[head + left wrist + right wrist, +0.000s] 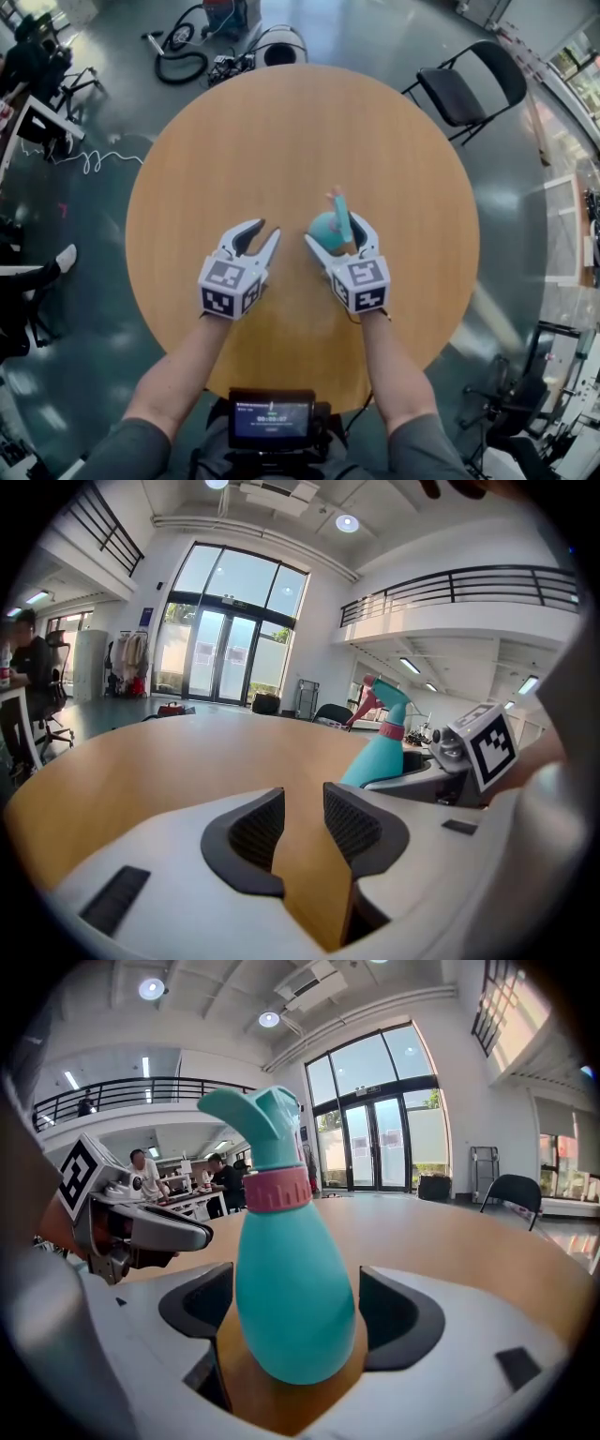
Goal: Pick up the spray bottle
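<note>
A teal spray bottle (328, 227) with a pink collar stands upright on the round wooden table (281, 131), right of centre. My right gripper (334, 231) is open around it. In the right gripper view the bottle's belly (291, 1288) fills most of the space between the pads, with a thin gap showing on each side of my right gripper (295, 1283). My left gripper (265, 229) rests low over the table to the left of the bottle, open, with only bare wood between its pads (349, 822). From the left gripper view the bottle (380, 757) stands at the right.
A black folding chair (469, 84) stands beyond the table's far right edge. A hose and cables (183, 52) lie on the floor at the far left. A small screen device (272, 419) sits at the near edge, by the person's body.
</note>
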`<move>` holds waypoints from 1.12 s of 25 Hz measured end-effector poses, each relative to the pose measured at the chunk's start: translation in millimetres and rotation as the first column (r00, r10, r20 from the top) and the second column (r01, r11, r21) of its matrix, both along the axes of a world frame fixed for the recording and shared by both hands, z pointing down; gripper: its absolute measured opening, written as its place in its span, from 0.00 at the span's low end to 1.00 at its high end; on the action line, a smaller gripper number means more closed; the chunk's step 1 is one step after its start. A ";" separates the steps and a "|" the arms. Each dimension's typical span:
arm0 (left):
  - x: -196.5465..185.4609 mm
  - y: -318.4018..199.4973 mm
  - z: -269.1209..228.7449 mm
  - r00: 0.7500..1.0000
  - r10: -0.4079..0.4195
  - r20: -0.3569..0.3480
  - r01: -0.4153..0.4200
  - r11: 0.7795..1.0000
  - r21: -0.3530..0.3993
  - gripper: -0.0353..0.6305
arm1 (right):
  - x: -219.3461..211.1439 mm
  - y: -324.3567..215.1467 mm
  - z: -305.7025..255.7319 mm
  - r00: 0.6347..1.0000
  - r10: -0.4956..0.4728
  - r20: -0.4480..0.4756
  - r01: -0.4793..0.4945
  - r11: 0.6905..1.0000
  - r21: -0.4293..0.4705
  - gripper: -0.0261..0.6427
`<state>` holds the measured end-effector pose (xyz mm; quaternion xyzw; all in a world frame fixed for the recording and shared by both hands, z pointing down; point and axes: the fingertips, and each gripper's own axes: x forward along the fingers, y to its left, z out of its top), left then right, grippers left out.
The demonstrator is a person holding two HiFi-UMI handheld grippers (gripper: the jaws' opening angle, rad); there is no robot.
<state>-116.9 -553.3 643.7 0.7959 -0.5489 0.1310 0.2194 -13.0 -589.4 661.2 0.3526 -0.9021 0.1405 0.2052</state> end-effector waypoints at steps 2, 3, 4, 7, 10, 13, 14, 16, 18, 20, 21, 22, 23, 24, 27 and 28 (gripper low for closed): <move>-2.7 0.1 3.2 1.000 -0.005 -0.001 0.005 1.000 -0.009 0.26 | -3.2 -1.6 0.6 1.000 0.001 -0.004 -0.001 1.000 0.000 0.68; -4.3 0.0 4.8 1.000 -0.010 -0.003 0.010 1.000 -0.012 0.25 | -4.6 -2.3 1.1 1.000 0.003 -0.008 -0.003 1.000 0.000 0.68; -5.6 0.2 6.4 1.000 -0.014 -0.005 0.014 1.000 -0.015 0.23 | -5.2 -2.7 2.9 1.000 0.005 -0.014 -0.005 1.000 -0.001 0.68; -7.5 -0.9 6.0 1.000 -0.021 0.000 0.021 1.000 -0.013 0.22 | -4.6 -3.2 9.8 0.999 0.014 -0.033 -0.014 1.000 -0.008 0.68; -5.9 -0.6 8.4 1.000 -0.017 -0.005 0.017 1.000 -0.020 0.22 | -3.2 -4.1 13.8 0.999 0.022 -0.046 -0.023 1.000 -0.009 0.68; -5.3 -0.6 9.3 1.000 -0.022 -0.003 0.022 1.000 -0.022 0.22 | -2.7 -5.3 14.1 0.999 0.016 -0.048 -0.017 1.000 -0.003 0.67; -6.6 -0.4 9.0 1.000 -0.028 -0.001 0.028 0.999 -0.020 0.18 | -3.5 -5.3 14.5 0.999 0.011 -0.048 -0.011 1.000 -0.002 0.67; -8.6 1.4 8.3 0.999 -0.037 0.003 0.037 0.999 -0.014 0.14 | -5.1 -4.1 15.3 0.999 0.001 -0.050 -0.001 1.000 0.004 0.67; -8.9 3.4 6.7 0.999 -0.038 0.005 0.038 0.999 -0.008 0.14 | -4.8 -2.9 14.9 0.999 0.001 -0.048 -0.001 1.000 0.015 0.66; -9.6 4.0 3.9 0.999 -0.034 -0.002 0.034 0.999 -0.006 0.14 | -4.8 -2.6 11.5 0.999 0.003 -0.034 -0.002 1.000 0.022 0.66; -10.6 3.8 1.7 0.999 -0.033 -0.006 0.033 0.999 -0.003 0.12 | -5.2 -2.4 9.2 1.000 0.003 -0.027 -0.002 1.000 0.022 0.66; -11.8 3.8 -1.0 0.999 -0.032 -0.008 0.032 0.999 0.000 0.12 | -5.9 -2.2 5.5 1.000 0.004 -0.021 -0.003 1.000 0.023 0.66; -13.0 4.2 -4.1 0.999 -0.032 -0.008 0.032 0.999 0.005 0.12 | -6.8 -1.5 0.2 1.000 0.006 -0.016 -0.005 1.000 0.026 0.66; -13.7 5.3 -7.5 0.999 -0.032 -0.009 0.032 0.999 0.011 0.12 | -7.5 -0.3 -5.9 1.000 0.008 -0.012 -0.007 1.000 0.030 0.66; -15.0 12.1 -18.8 1.000 -0.026 -0.018 0.026 0.999 0.031 0.12 | -6.0 8.0 -19.5 1.000 0.013 -0.001 -0.013 1.000 0.027 0.66; -15.5 15.5 -22.3 0.999 -0.023 -0.023 0.023 0.999 0.036 0.12 | -4.6 11.4 -23.9 1.000 0.013 0.005 -0.013 1.000 0.025 0.66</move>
